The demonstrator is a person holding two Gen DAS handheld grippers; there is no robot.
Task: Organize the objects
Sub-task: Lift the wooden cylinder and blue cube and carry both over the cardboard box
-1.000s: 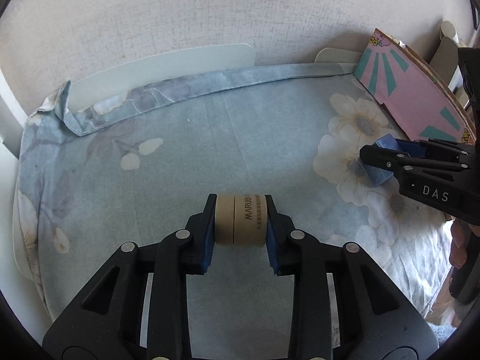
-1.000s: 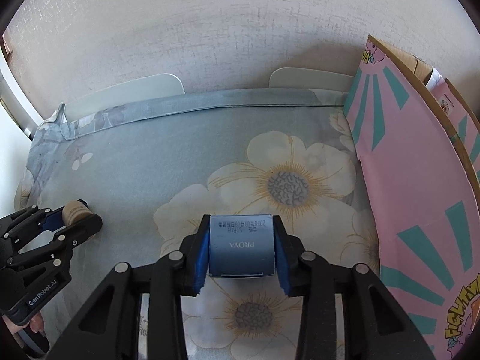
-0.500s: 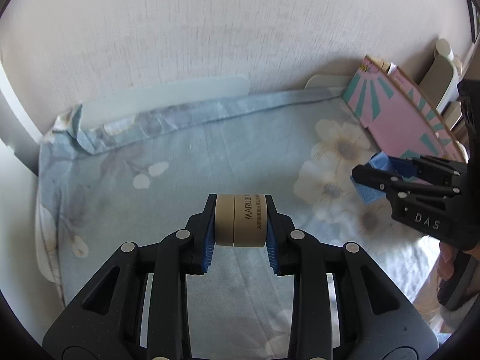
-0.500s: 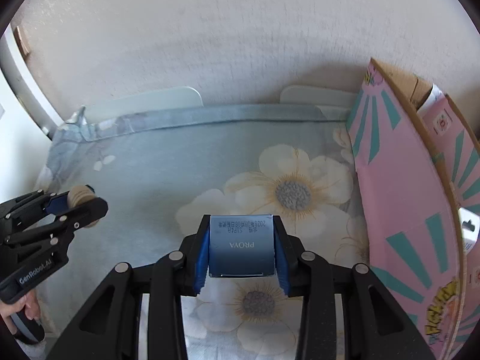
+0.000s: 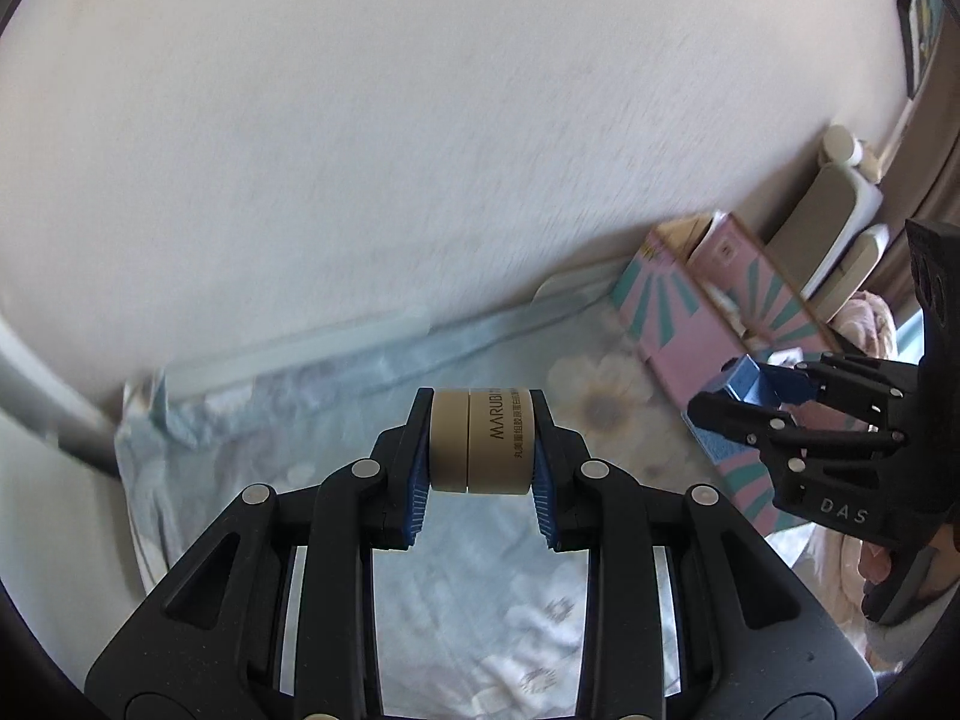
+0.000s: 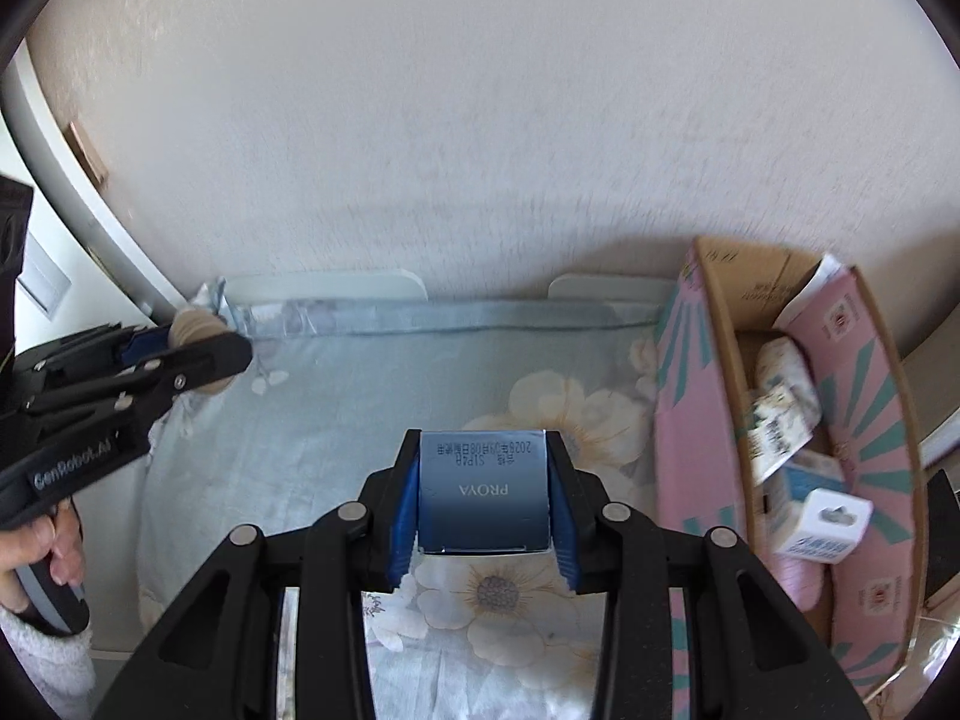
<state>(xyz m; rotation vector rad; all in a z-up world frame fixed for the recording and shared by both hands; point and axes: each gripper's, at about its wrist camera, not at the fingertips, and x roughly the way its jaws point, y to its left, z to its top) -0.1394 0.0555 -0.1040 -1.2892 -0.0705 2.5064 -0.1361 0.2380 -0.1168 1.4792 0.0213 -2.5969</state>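
Both loads have risen clear of the floral cloth over the last second: your left gripper clamps the tan jar between its pads, your right gripper pinches the blue PROYA box. The open pink carton now lies right of your right fingers, so dropping in looks next.

The left hand-held gripper is raised with its fingers pressed inward on a load. The right hand-held gripper is likewise clamped, held level beside it.
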